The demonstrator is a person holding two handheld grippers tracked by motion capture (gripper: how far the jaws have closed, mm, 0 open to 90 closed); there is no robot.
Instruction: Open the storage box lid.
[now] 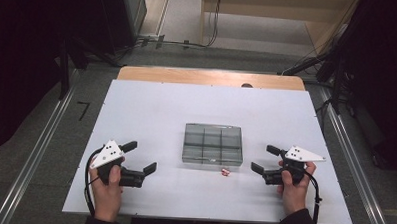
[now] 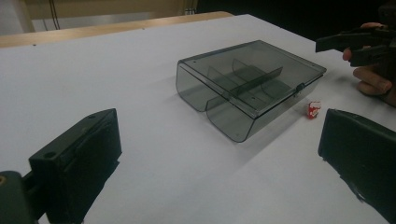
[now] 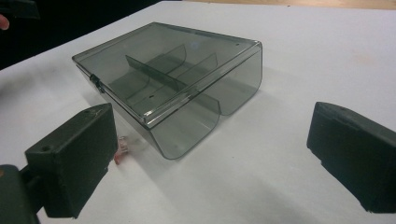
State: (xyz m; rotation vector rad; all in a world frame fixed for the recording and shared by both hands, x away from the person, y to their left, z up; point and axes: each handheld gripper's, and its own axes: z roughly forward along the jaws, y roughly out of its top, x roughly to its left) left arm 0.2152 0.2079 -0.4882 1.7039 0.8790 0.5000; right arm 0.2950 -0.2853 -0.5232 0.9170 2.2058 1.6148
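Note:
A smoky transparent box (image 1: 213, 143) with inner dividers and its lid closed sits mid-table; it also shows in the left gripper view (image 2: 250, 84) and the right gripper view (image 3: 173, 84). A tiny red-and-white piece (image 1: 225, 171) lies on the table just in front of the box's latch side, also seen as the small piece (image 2: 313, 109) and, partly hidden behind a jaw, the piece (image 3: 121, 149). My left gripper (image 1: 143, 157) rests left of the box, open and empty. My right gripper (image 1: 263, 159) rests right of the box, open and empty.
The white table top (image 1: 151, 110) has a wooden edge (image 1: 207, 76) at the far side. Grey floor, cables and dark stands surround the table. The other hand's gripper (image 2: 357, 44) shows far right in the left gripper view.

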